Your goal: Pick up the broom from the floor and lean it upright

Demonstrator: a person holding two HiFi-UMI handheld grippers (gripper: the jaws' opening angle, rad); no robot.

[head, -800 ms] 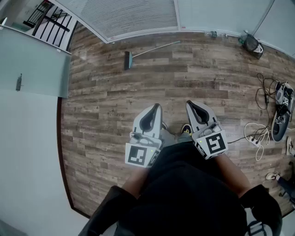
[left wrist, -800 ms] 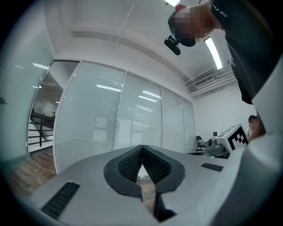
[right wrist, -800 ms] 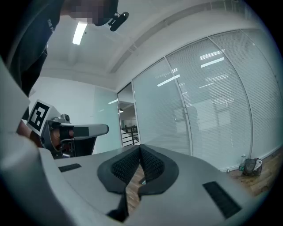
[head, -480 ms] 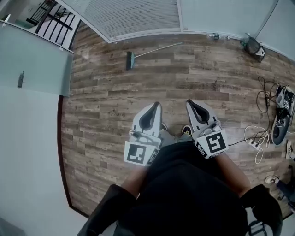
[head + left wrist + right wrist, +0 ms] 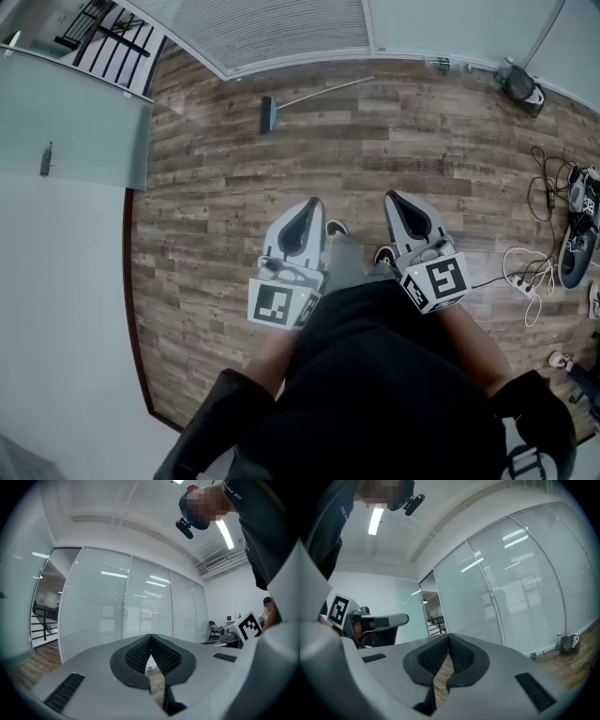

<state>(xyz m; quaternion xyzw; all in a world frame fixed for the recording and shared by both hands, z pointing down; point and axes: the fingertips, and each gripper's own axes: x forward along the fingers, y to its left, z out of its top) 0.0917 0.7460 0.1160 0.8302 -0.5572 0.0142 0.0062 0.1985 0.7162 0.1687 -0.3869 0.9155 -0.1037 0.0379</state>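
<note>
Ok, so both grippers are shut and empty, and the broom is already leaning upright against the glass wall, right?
Not quite. The broom lies flat on the wooden floor near the glass wall, not leaning upright against it; the head view shows this. The left gripper and right gripper are indeed shut and empty.

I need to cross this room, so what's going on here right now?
A person holds the left gripper and right gripper out level, both with jaws shut and empty. The broom lies flat on the wood floor well ahead of them, near the glass wall, untouched. Picking it up has not started yet.
</note>
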